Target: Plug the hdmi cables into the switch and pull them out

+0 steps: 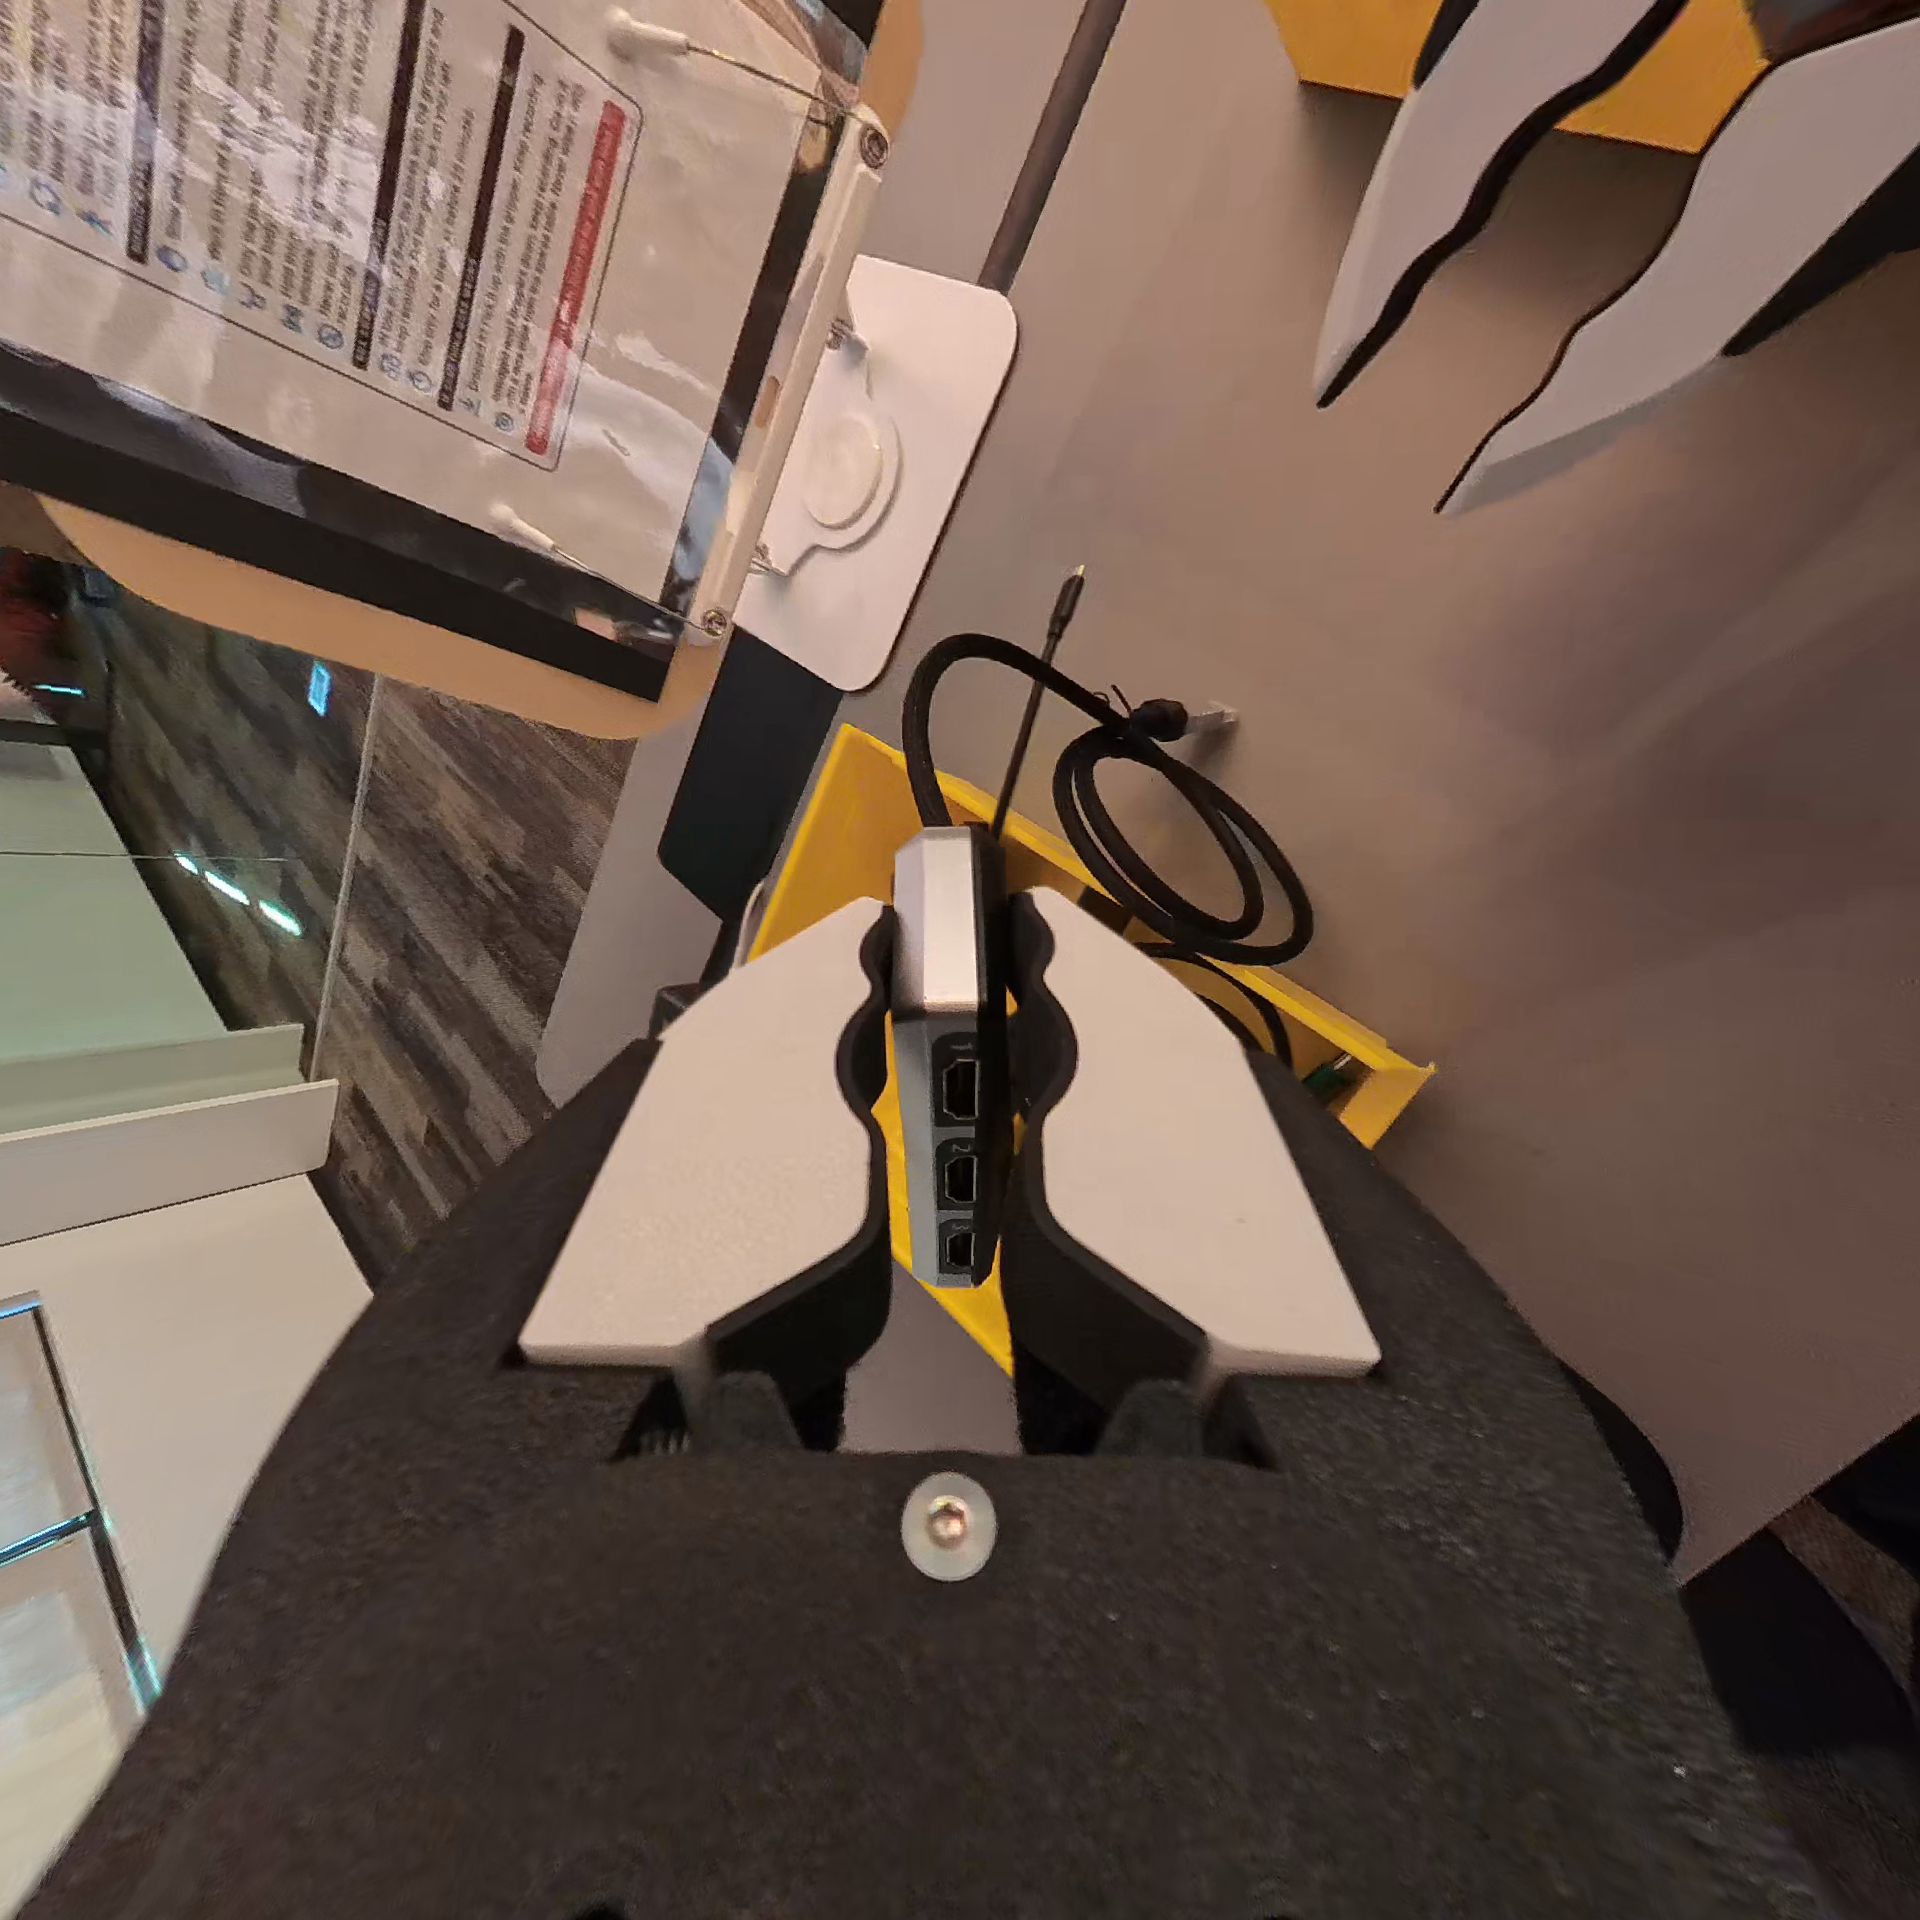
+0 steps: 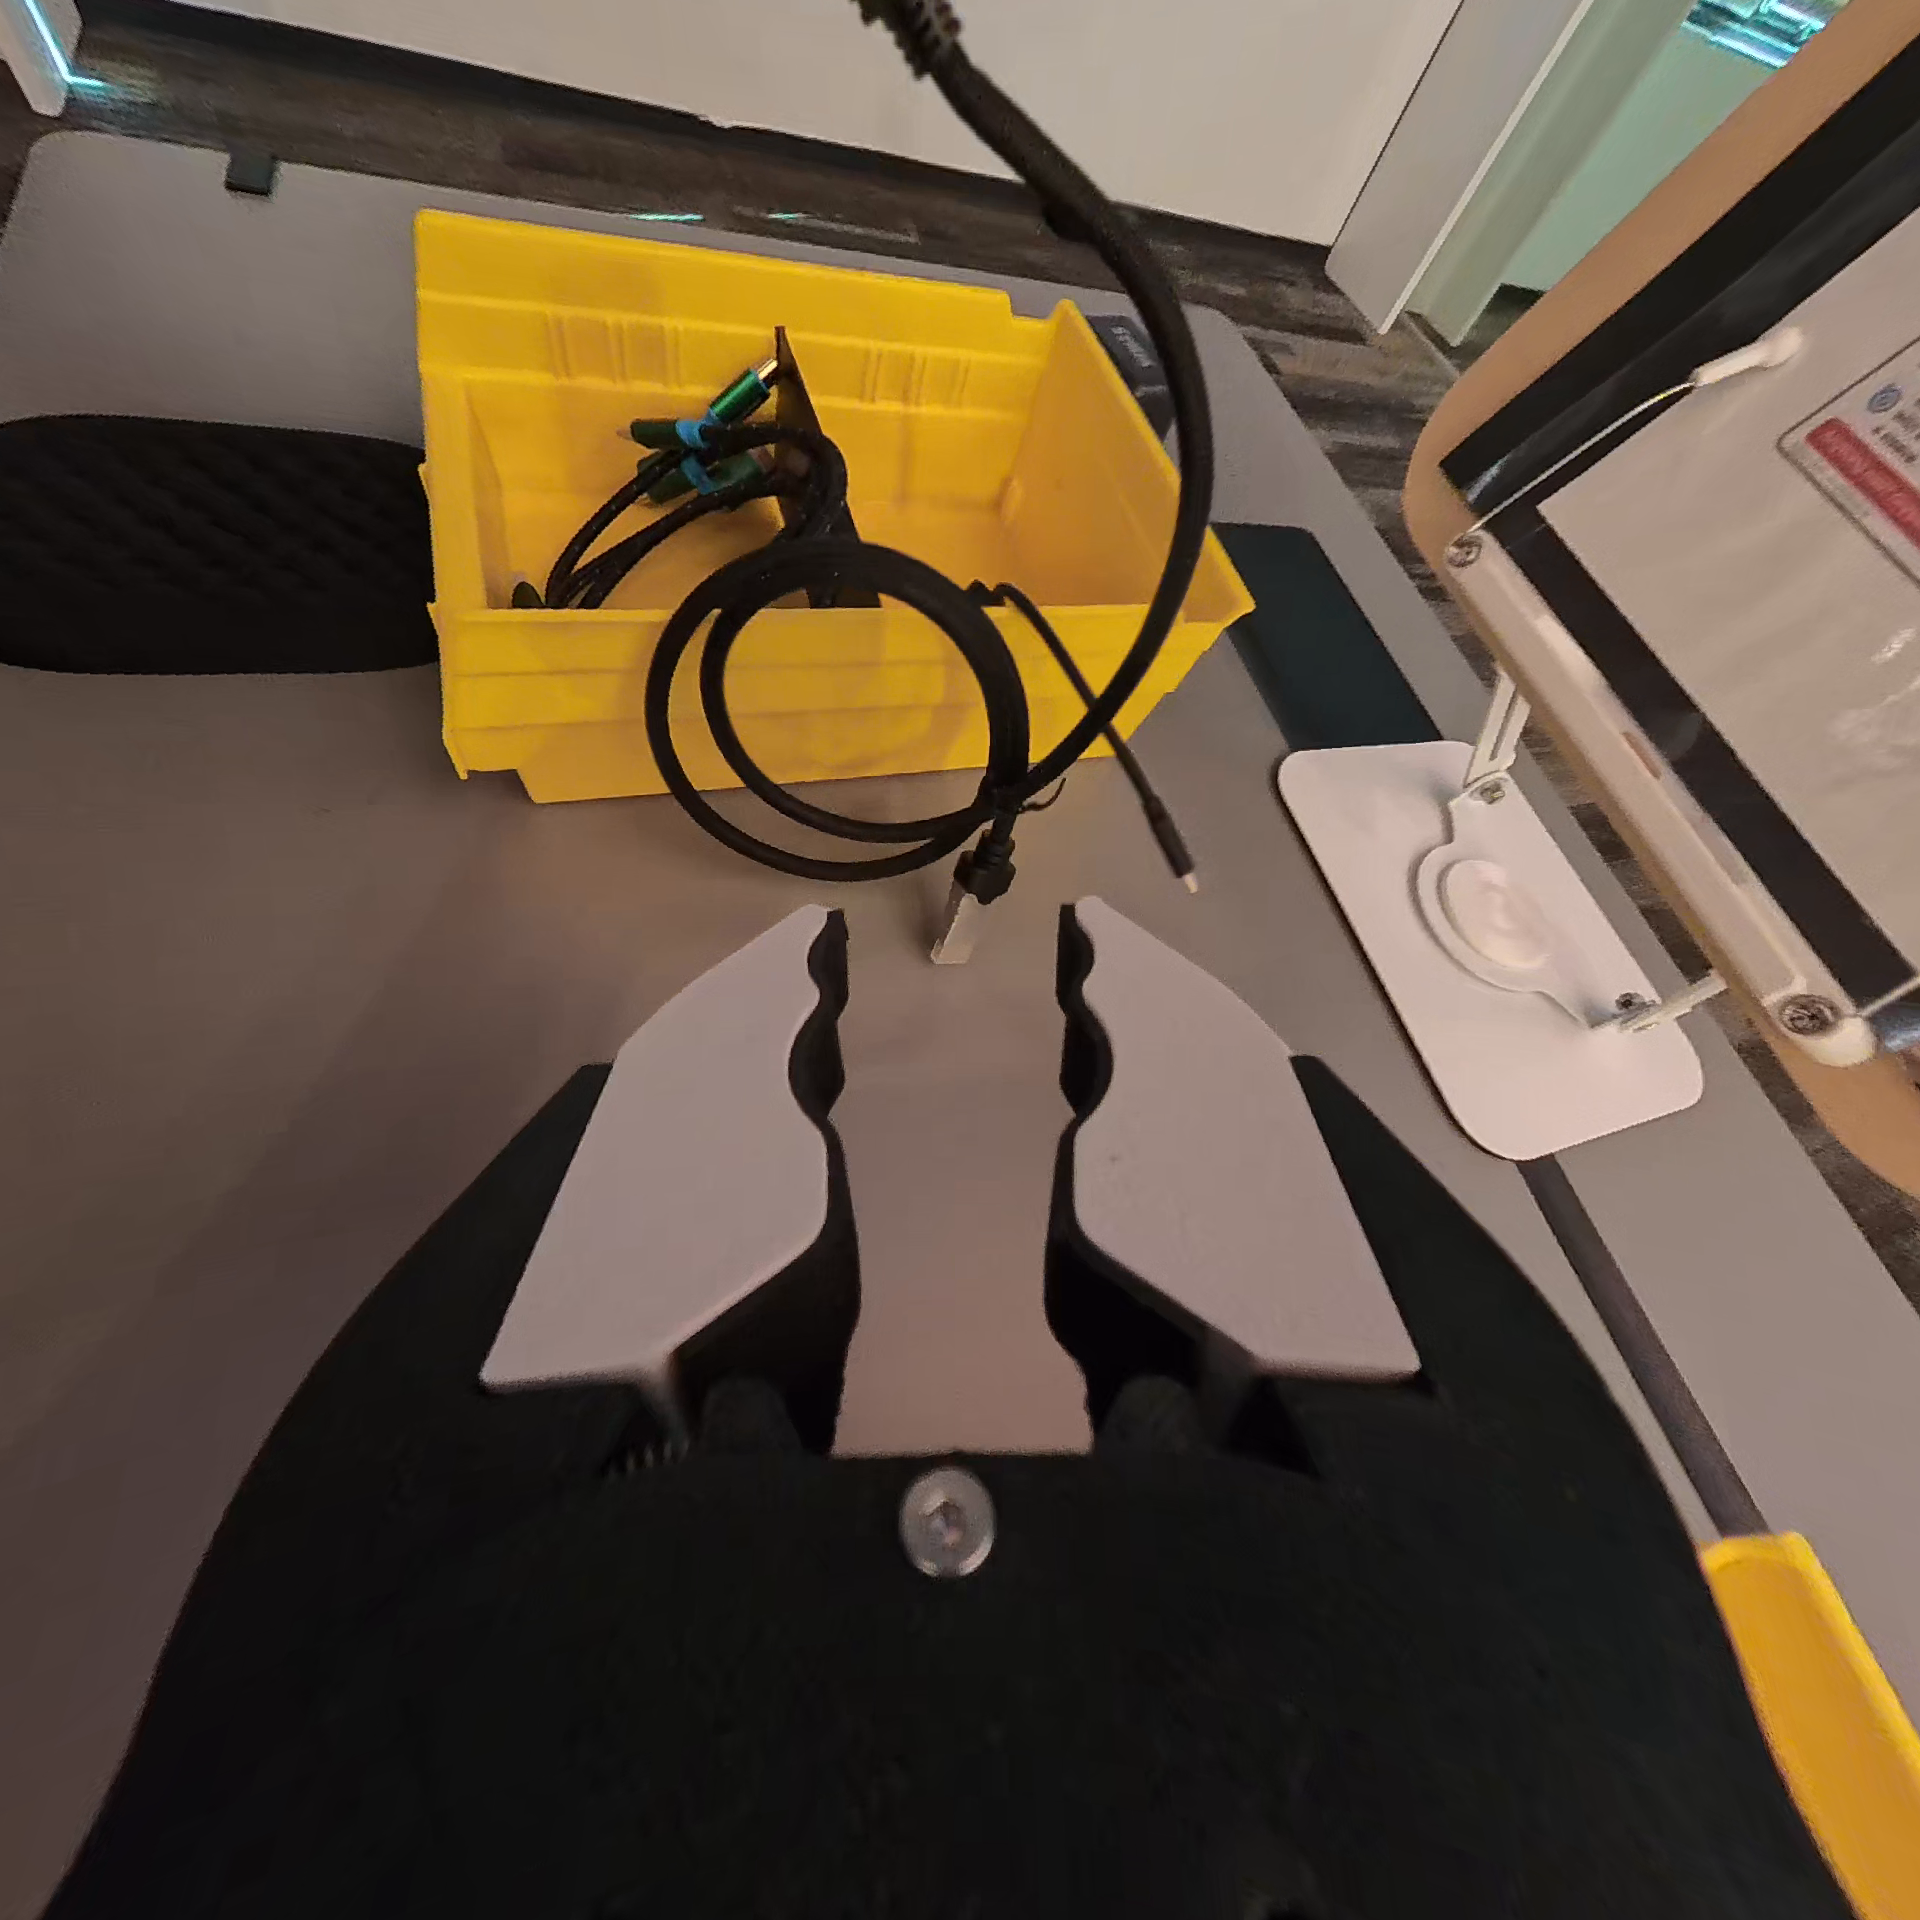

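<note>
Grey table (image 2: 260, 935) below: my left gripper (image 1: 945, 935) clamps the switch (image 1: 940, 935), ports empty; my right gripper (image 2: 951, 920), open, must close on the plug (image 2: 961, 920) just ahead.

My left gripper (image 1: 948, 914) is clamped on the grey switch (image 1: 943, 1049), held edge-on with three empty ports facing me. Behind the switch sits the yellow bin (image 1: 852, 810), and just right of it a coiled black cable (image 1: 1174, 831) lies on the grey table (image 1: 1507, 779). Far above and right of the switch, my right gripper (image 1: 1538, 281) hangs with fingers apart.
</note>
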`<state>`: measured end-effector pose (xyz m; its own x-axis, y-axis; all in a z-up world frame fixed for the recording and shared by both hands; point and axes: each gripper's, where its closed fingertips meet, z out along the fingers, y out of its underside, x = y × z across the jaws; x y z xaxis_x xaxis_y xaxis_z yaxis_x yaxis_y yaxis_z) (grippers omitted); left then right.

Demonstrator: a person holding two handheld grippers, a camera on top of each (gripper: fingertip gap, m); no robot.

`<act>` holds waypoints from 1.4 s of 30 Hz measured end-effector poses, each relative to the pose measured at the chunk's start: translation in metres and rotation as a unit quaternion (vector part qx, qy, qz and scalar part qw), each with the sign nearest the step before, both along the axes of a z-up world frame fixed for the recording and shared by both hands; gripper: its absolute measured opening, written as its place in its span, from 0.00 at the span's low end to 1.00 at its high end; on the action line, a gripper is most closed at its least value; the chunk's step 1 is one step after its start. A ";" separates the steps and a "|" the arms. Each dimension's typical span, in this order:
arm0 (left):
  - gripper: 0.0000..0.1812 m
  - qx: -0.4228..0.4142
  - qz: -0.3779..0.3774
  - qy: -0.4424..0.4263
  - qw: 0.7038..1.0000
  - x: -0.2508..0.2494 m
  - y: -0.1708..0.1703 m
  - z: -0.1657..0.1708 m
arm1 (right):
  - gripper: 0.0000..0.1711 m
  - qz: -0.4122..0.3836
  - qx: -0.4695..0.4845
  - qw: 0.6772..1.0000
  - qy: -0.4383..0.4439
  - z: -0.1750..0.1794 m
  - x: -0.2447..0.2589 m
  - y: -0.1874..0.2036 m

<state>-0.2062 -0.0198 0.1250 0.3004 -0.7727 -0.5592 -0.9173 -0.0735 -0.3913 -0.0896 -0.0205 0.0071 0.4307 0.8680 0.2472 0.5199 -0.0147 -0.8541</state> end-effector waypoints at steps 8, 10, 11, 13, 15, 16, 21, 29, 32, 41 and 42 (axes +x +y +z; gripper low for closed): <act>0.11 -0.014 -0.044 -0.086 0.995 0.011 -0.041 0.028 | 0.23 0.004 0.010 1.000 0.014 0.003 -0.001 0.002; 0.11 -0.016 -0.064 -0.100 0.993 0.021 -0.052 0.040 | 0.23 0.005 0.018 1.000 0.018 0.005 -0.001 0.002; 0.11 -0.018 -0.077 -0.108 0.991 0.027 -0.057 0.046 | 0.24 0.008 0.023 0.999 0.024 0.008 -0.002 0.001; 0.11 -0.028 -0.100 -0.118 0.988 0.039 -0.068 0.053 | 0.27 0.015 0.027 0.998 0.055 0.016 -0.006 -0.001; 0.11 -0.037 -0.124 -0.122 0.984 0.050 -0.078 0.054 | 0.30 0.029 0.017 0.994 0.104 0.025 -0.015 -0.006; 0.11 -0.044 -0.132 -0.123 0.983 0.055 -0.082 0.052 | 0.30 0.041 0.001 0.991 0.126 0.028 -0.020 -0.011; 0.11 -0.085 -0.139 -0.138 0.977 0.068 -0.076 0.026 | 0.04 0.003 -0.145 0.988 0.056 0.003 -0.001 -0.012; 0.11 -0.167 -0.046 -0.108 0.979 0.078 -0.019 -0.096 | 0.04 -0.212 -0.154 0.953 -0.150 -0.075 0.077 0.042; 0.11 -0.164 -0.021 -0.086 0.982 0.081 -0.014 -0.136 | 0.04 -0.245 -0.172 0.932 -0.205 -0.102 0.090 0.048; 0.11 -0.099 0.017 -0.041 0.994 0.089 -0.015 -0.210 | 0.13 -0.270 -0.214 0.904 -0.252 -0.109 0.110 0.040; 0.11 -0.097 0.021 -0.048 0.994 0.091 -0.016 -0.214 | 0.13 -0.263 -0.224 0.907 -0.243 -0.107 0.109 0.037</act>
